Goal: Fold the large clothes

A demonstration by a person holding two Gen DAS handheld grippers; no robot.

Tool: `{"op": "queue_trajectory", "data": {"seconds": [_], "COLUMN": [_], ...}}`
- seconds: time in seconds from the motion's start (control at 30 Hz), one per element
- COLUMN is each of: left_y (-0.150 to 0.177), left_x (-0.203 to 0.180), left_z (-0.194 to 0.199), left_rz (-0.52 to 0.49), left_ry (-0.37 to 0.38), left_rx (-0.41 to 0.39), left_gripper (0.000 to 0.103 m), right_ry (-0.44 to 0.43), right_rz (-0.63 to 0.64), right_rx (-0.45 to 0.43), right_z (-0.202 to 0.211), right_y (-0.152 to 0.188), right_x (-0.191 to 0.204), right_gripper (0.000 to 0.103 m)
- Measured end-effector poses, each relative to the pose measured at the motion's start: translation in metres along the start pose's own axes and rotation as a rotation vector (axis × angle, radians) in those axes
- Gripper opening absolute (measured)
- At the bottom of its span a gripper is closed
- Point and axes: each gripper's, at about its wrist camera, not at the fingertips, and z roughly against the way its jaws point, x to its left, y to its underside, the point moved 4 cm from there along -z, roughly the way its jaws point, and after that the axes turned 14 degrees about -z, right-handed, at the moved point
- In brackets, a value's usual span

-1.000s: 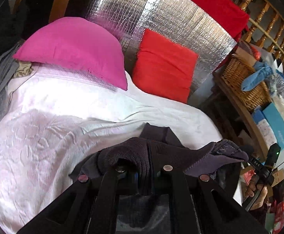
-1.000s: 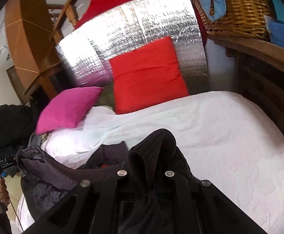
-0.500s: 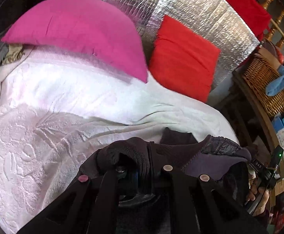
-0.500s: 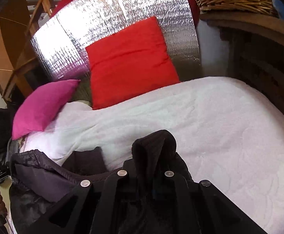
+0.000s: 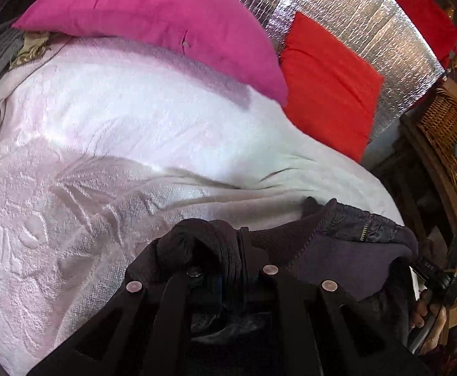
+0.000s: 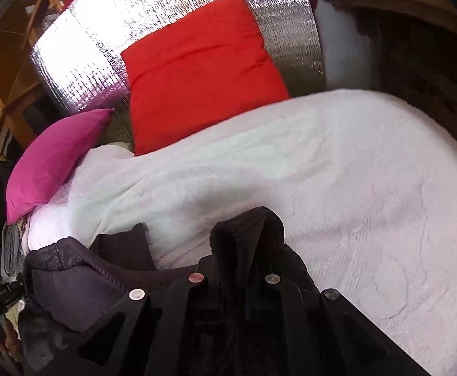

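Both pinches are mine: the left hand-held gripper (image 5: 228, 266) and the right hand-held gripper (image 6: 247, 269) are each clamped tight on a ribbed edge of the dark jacket (image 5: 347, 250), slung between them just over the bed (image 5: 134, 144). It looks soft, bulky, slippery-lined; I'd keep to the knit edges.

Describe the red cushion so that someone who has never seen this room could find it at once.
Start at the bed with the white textured blanket. At its head a shiny silver quilted panel stands upright, and the red cushion leans against it. Its neighbour, the pink cushion, lies lower at the blanket's corner; the red one is squarer and stands propped up.
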Motion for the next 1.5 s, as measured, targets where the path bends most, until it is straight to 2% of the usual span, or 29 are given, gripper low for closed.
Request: {"op": "queue_trajectory", "data": {"seconds": [0.1,0.2,0.23,0.27,0.3,0.33,0.37,0.4,0.47,0.63,0.73,0.9,1.03,1.17,1.3,1.37,1.5], "left_y": [0.004,0.004,0.005,0.005,0.006,0.006,0.006,0.007,0.011,0.034,0.062,0.12,0.161,0.194,0.21,0.217,0.228], "left_x": [-0.003,-0.01,-0.012,-0.014,-0.016,-0.018,-0.019,-0.023,-0.03,-0.04,-0.042,-0.036,-0.032,-0.043,-0.057,-0.062,-0.05], "left_z": [-0.005,-0.001,0.001,0.004,0.01,0.017,0.024,0.039,0.06,0.105,0.132,0.164,0.175,0.18,0.181,0.177,0.167], "left_rz": [-0.013,-0.029,-0.032,-0.031,-0.032,-0.037,-0.044,-0.055,-0.081,-0.078,-0.017,0.147,0.218,0.203,0.156,0.138,0.189], "left_ry": [-0.035,-0.053,-0.057,-0.058,-0.068,-0.086,-0.097,-0.121,-0.137,-0.112,-0.078,-0.013,-0.041,-0.082,-0.129,-0.14,-0.137], "left_rx": [0.009,0.014,0.024,0.032,0.03,0.016,-0.012,-0.058,-0.103,-0.122,-0.131,-0.139,-0.149,-0.106,-0.095,-0.059,-0.009], "left_gripper": [0.011,0.013,0.017,0.02,0.035,0.063,0.074,0.085,0.085,0.085,0.085,0.086,0.086,0.086,0.086,0.086,0.086], "right_ry": [-0.038,-0.085,-0.103,-0.121,-0.147,-0.192,-0.209,-0.202,-0.202,-0.222,-0.24,-0.264,-0.281,-0.326,-0.348,-0.333,-0.289], "right_rz": [-0.051,-0.094,-0.103,-0.112,-0.124,-0.145,-0.16,-0.162,-0.158,-0.184,-0.21,-0.248,-0.262,-0.291,-0.296,-0.297,-0.355], "right_rx": [0.019,0.039,0.037,0.034,0.036,0.039,0.025,0.005,-0.009,-0.045,-0.072,-0.092,-0.085,-0.051,-0.038,-0.032,-0.037], "right_z": [0.003,0.009,0.013,0.018,0.023,0.029,0.038,0.045,0.06,0.107,0.141,0.194,0.225,0.248,0.258,0.257,0.254], "right_y": [-0.001,0.001,0.002,0.003,0.004,0.005,0.006,0.007,0.01,0.022,0.033,0.064,0.092,0.125,0.152,0.161,0.167], "right_x": [-0.005,-0.01,-0.011,-0.012,-0.014,-0.015,-0.016,-0.018,-0.021,-0.039,-0.056,-0.087,-0.102,-0.112,-0.111,-0.111,-0.128], "right_gripper": [0.013,0.022,0.033,0.057,0.07,0.082,0.084,0.084,0.084,0.084,0.084,0.084,0.084,0.084,0.084,0.084,0.084]}}
